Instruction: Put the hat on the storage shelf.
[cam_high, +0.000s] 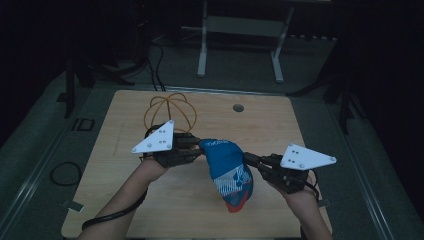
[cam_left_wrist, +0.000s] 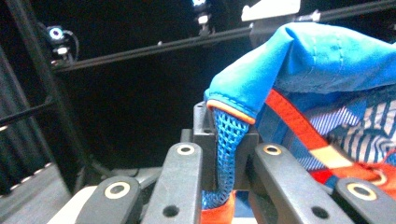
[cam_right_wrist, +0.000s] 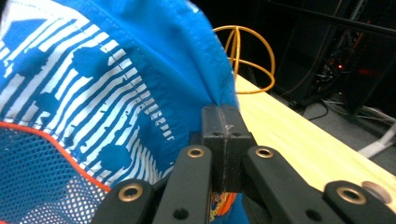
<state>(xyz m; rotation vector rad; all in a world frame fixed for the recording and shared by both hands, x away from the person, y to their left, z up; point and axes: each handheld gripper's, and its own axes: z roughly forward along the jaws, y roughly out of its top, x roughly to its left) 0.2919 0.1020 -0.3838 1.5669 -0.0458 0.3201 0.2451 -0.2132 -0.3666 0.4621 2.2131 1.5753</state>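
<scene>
Hanging between the two grippers above the wooden table (cam_high: 150, 210) is a blue garment (cam_high: 227, 167) with white stripes, orange trim and a mesh lining. The left gripper (cam_high: 196, 146) has its jaws clamped on a fold of the mesh at the garment's upper edge. The right gripper (cam_high: 248, 160) pinches the blue fabric on the opposite side, jaws pressed together. Behind them an orange wire ball (cam_high: 170, 111) rests on the table.
</scene>
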